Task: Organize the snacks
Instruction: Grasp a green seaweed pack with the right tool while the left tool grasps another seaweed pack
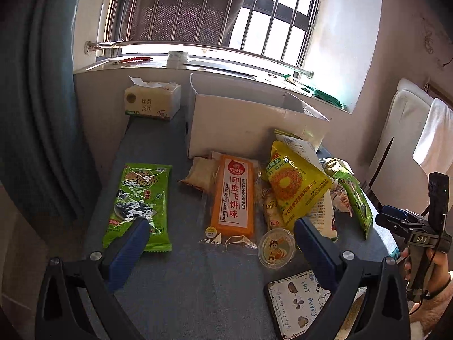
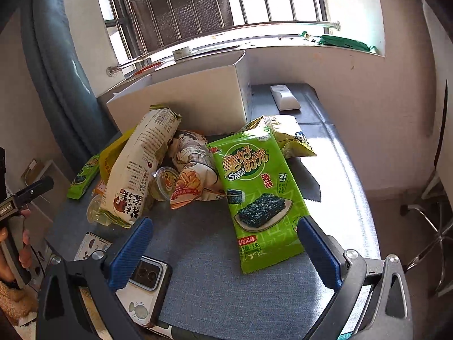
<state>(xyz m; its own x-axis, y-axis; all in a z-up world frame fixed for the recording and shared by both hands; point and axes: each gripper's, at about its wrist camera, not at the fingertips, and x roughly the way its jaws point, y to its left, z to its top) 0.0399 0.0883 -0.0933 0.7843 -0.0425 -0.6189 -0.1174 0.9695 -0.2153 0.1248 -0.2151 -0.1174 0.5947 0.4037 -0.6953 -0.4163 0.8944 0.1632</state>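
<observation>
Two grippers hang wide open over a blue-grey bench [image 1: 198, 297], neither holding anything. The left gripper [image 1: 222, 235] has one blue finger overlapping the near end of a green seaweed packet [image 1: 140, 206] lying flat on the left, and its other finger close by a small round jelly cup [image 1: 276, 248]; a phone in a cartoon case [image 1: 300, 303] lies nearest of all. The right gripper [image 2: 223, 235] straddles the near end of a second green seaweed packet [image 2: 259, 195], whose lower edge lies between its spread fingers, with a phone showing its camera lenses [image 2: 147, 283] under the left-hand finger. Just past the cup, an orange flying-cake pack [image 1: 233, 195] lies flat in the middle, and beside it a yellow bag [image 1: 294, 187] leans on a heap of mixed snacks. From the right wrist view that heap includes a tall white bag [image 2: 138, 170] tilted against the others. Behind the snacks stands an open white box [image 1: 240, 119], touching the pile. Farther back, a tissue pack [image 1: 153, 100] sits by the wall under the barred window [image 1: 215, 17].
</observation>
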